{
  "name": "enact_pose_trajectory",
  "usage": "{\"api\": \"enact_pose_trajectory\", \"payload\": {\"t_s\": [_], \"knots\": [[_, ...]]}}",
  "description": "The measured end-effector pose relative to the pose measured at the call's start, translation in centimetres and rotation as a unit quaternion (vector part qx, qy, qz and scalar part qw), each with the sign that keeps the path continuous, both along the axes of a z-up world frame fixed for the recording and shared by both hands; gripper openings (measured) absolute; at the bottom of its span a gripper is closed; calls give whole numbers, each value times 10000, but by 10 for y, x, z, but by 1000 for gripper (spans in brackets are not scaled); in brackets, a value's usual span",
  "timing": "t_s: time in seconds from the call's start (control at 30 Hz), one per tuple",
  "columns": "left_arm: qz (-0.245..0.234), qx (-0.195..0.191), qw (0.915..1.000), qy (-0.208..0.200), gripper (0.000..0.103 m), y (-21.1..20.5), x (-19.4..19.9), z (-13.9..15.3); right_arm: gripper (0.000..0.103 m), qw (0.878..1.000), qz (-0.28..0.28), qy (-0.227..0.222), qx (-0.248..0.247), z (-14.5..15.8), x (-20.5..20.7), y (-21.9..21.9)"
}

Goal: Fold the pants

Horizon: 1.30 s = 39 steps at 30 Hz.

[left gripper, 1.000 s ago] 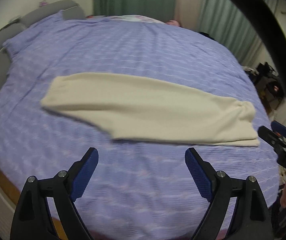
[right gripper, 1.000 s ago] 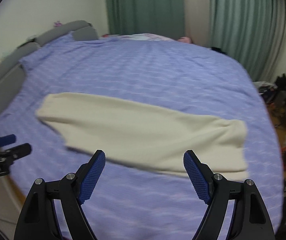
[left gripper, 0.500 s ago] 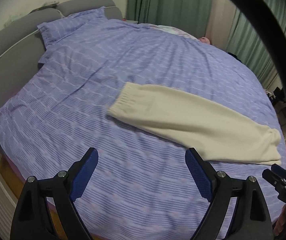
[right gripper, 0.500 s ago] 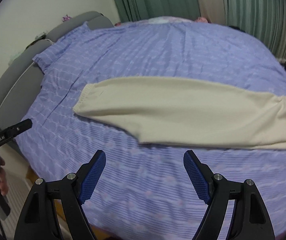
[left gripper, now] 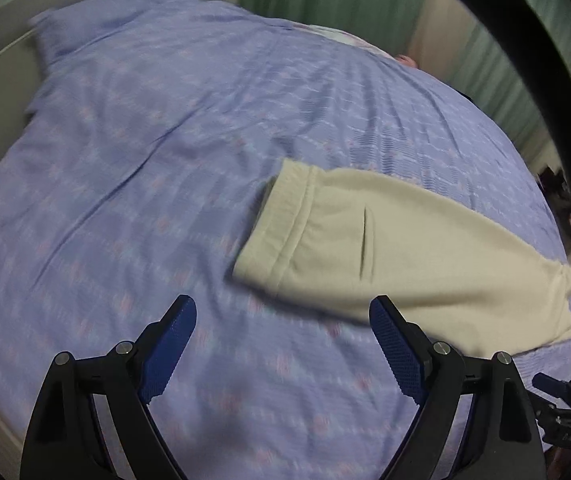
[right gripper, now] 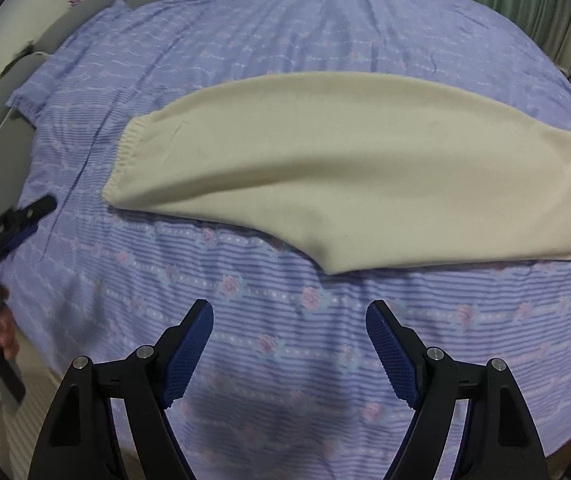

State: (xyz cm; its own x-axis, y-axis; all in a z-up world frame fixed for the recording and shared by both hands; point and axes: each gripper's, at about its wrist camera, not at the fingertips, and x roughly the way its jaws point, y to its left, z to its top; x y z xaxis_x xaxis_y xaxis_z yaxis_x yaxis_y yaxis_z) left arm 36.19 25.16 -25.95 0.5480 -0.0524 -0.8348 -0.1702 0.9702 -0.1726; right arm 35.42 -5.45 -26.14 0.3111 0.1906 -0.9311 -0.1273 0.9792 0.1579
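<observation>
Pants: cream pants (right gripper: 349,168) lay flat on the bed, one leg stacked on the other, the gathered waistband (left gripper: 285,216) at one end and the cuffs at the other.
Long axis: in both views it ran left to right, waistband left, cuffs right, across the line of both tools.
Left gripper: the left gripper (left gripper: 281,344) hung over bare cover, jaws spread wide and empty; the waistband lay just ahead and to its right.
Right gripper: the right gripper (right gripper: 289,348) was likewise spread and empty, above the cover, with the middle of the pants' near edge straight ahead.
Nearer hand: judged from the two views, the left sat closer to the waistband end, the right closer to the leg; the left tool also showed at the left rim of the right view, beside the waistband corner.
Contact: neither tool touched cloth.
Surface: a lilac bedcover (right gripper: 277,320) printed with stripes and roses, soft and lightly creased.
Room: a grey headboard (right gripper: 1,92) at the left, green curtains (left gripper: 325,0) beyond the bed, dark clutter at the far right; the left view was blurred.
</observation>
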Motion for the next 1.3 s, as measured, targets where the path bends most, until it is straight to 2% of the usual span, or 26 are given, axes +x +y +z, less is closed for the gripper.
{"api": "enact_pose_trajectory", "payload": {"t_s": [0.07,0.2,0.23,0.4,0.57,0.67,0.7,0.73,0.77,0.9,1.03,1.13,1.23,1.3], "knots": [[-332,56,9994,9,86,4,30,-7,80,10000,23,54,3,-6,9,13],[-787,-6,9966,230,68,14,83,-26,80,9997,189,110,89,-14,29,44],[-857,-59,9957,334,67,16,96,-31,80,9996,231,121,87,-15,33,51],[-709,-381,9951,570,60,29,132,-53,80,9989,437,94,122,-20,57,81],[-594,-813,9900,989,58,32,148,-81,80,9992,345,102,182,-24,74,90],[-499,-1098,9865,1106,36,32,151,-89,79,9994,215,158,216,-27,80,86],[-390,-967,9887,1080,21,32,150,-87,78,9993,177,186,261,-27,81,84],[-300,-797,9910,1036,10,32,148,-84,78,9993,167,198,282,-28,81,83],[-218,-631,9928,993,7,32,147,-80,77,9993,159,207,284,-28,81,82],[-218,-573,9960,656,5,30,144,-58,75,9989,133,238,390,-29,80,80],[-140,-675,9969,373,4,32,148,-40,73,9983,126,222,530,-26,80,83],[-24,-451,9989,155,3,32,153,-30,73,9984,149,102,541,-22,84,87],[96,-178,9988,451,2,34,169,-51,73,9981,162,51,594,-21,92,93],[245,457,9964,672,2,36,168,-65,73,9983,194,27,549,-23,95,95]]}}
